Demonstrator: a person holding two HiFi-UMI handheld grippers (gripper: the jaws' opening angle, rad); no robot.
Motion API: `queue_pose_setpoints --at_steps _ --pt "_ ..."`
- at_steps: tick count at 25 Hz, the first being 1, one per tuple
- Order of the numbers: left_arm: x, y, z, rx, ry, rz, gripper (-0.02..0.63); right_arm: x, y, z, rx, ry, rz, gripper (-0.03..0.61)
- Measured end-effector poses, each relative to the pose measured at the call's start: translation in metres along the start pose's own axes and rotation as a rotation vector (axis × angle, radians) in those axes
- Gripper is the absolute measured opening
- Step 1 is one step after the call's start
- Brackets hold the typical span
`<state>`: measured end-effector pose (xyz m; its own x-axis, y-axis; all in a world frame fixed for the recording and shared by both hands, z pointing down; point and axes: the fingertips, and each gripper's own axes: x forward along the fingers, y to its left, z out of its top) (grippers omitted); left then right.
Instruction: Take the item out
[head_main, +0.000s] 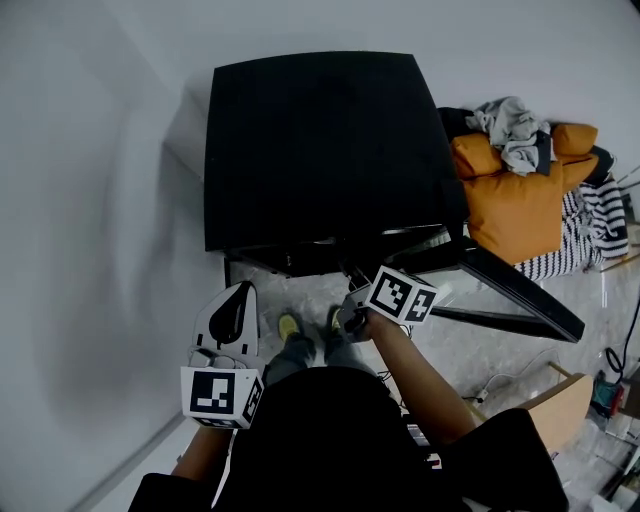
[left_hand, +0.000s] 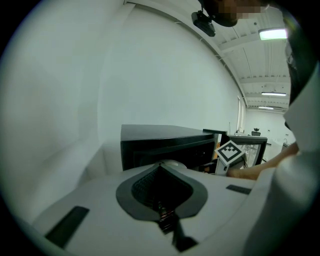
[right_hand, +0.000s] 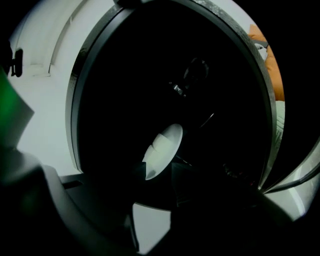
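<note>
Left gripper (left_hand: 167, 165): fingers pressed together, nothing between them. This is read in the left gripper view, where the white shells meet around a dark teardrop recess. In the head view it is held tips-up, short of the black machine (head_main: 320, 150) and well apart from it, with its marker cube (head_main: 220, 393) at the rear.

Right gripper (head_main: 355, 305): in the head view its tips pass under the machine's front edge and out of sight, and only its marker cube (head_main: 402, 295) shows. The left gripper view shows that cube from the side, beside the machine's front.

The right gripper view alone looks inside. A round opening rim (right_hand: 75, 100) encircles the jaws, and beyond it the drum is dark. A pale ridged object (right_hand: 162, 150) lies at the jaw tips. The jaws are in deep shadow, so their spread, and whether they touch the object, cannot be told.

Outward from the right fingers, in the head view only: the open door (head_main: 520, 290) swings to their right. Past it lie an orange cushion (head_main: 515, 200), grey clothing (head_main: 510, 130) and a striped cloth (head_main: 590, 225). A white wall (head_main: 90, 200) stands to the left of the left fingers.
</note>
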<state>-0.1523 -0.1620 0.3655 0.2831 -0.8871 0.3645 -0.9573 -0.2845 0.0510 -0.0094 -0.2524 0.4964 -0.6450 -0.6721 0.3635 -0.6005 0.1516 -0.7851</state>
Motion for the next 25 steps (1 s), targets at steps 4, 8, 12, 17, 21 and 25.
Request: queue_pose_setpoints --at_steps 4,8,12,17,21,25 --pt "-0.004 0.009 0.000 -0.006 0.004 0.026 0.008 0.010 -0.005 0.001 0.053 0.004 0.001 0.152" --pt "-0.007 0.017 -0.004 -0.011 0.005 0.051 0.008 0.019 -0.008 0.003 0.098 -0.002 0.007 0.152" --pt "-0.012 0.025 -0.003 -0.014 0.000 0.074 0.008 0.026 -0.007 0.007 0.125 -0.012 0.020 0.152" --pt "-0.016 0.035 -0.005 -0.021 0.003 0.096 0.008 0.036 -0.005 0.009 0.146 -0.010 0.035 0.152" --pt "-0.016 0.037 -0.003 -0.021 0.012 0.095 0.008 0.041 -0.003 0.007 0.177 0.007 0.051 0.150" --pt "-0.017 0.041 -0.004 -0.023 0.009 0.099 0.008 0.045 -0.001 0.006 0.192 0.001 0.065 0.149"
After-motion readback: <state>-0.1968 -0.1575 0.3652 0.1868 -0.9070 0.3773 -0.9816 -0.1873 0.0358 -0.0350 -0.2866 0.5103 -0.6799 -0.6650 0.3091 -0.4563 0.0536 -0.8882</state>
